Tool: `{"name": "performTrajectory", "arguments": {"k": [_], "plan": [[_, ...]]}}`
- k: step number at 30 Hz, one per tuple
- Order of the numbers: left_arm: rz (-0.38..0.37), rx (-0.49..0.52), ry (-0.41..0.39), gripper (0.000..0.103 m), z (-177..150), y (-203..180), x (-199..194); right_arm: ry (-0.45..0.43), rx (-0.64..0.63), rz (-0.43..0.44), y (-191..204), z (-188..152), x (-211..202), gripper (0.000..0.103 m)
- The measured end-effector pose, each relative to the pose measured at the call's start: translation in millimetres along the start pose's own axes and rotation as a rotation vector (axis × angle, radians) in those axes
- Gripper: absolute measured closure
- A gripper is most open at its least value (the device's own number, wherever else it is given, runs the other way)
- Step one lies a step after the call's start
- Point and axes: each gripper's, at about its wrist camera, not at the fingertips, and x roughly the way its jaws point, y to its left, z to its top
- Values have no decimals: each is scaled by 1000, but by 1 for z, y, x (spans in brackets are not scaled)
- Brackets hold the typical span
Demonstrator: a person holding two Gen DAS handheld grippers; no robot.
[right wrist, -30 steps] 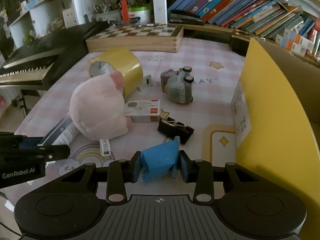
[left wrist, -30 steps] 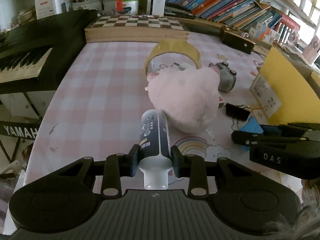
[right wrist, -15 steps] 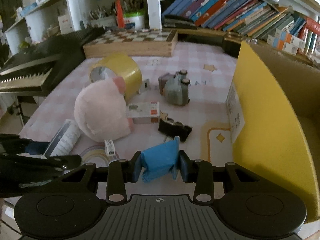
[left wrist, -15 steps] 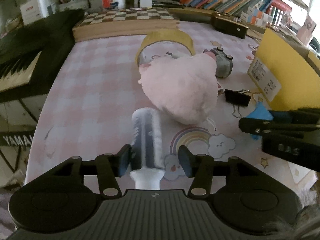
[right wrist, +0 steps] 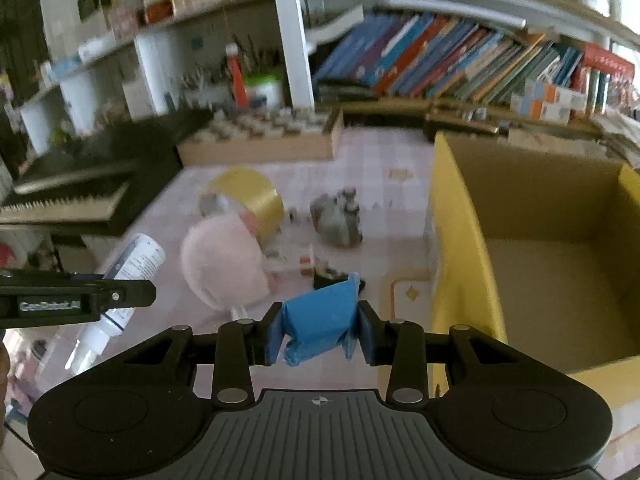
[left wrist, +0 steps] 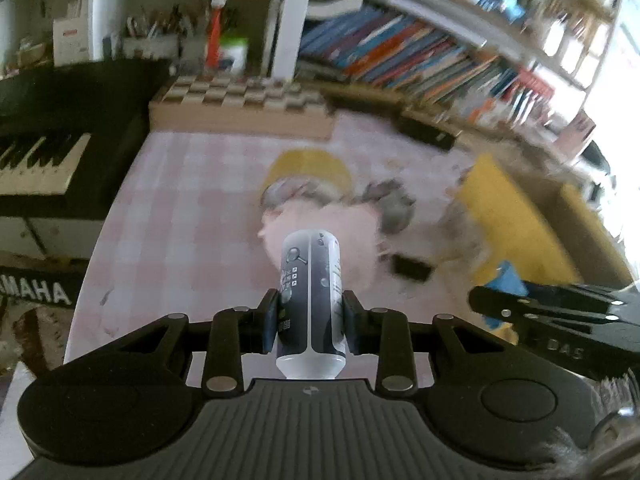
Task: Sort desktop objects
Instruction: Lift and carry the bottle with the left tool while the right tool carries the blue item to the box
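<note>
Two grippers had lifted their loads: left gripper [left wrist: 309, 322] clamped a tube [left wrist: 310, 300], right gripper [right wrist: 319, 328] a blue packet [right wrist: 320, 322]. Both were raised off the table [left wrist: 172, 216], the box [right wrist: 472, 248] at frame right likely next.

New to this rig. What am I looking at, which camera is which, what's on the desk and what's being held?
There is no robot arm here. A person holds a two-finger gripper in each hand, and each gripper carries a fisheye camera looking forward along its fingers.

In the left wrist view, the left gripper is shut on a white and dark tube, lifted off the table. The right gripper shows at that picture's right edge.

In the right wrist view, the right gripper is shut on a crumpled blue packet.

On the pink checked tablecloth lie a pink plush toy, a yellow roll of tape, a grey toy car and some small items too blurred to name. An open yellow cardboard box stands to the right, and a chessboard lies at the back.
</note>
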Motion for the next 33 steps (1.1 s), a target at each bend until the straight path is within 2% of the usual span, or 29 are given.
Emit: {"name": "performTrajectory", "arguments": {"k": [9,17,25,33], "plan": [[-134,39,-57,73,-18,-20,-63,-61,49,-13,6,-13,-61,66],[-216,124,-65,73,-46,-31,-101,-81,117,-85,18,-46,-106,66],[-322,166,-9,73,-75,-40,-112,-59,172,-176,22,-80,-137,66],[-414,247,13,73,-82,-64,-114,-64,246,-257,13,-101,-159,66]]}}
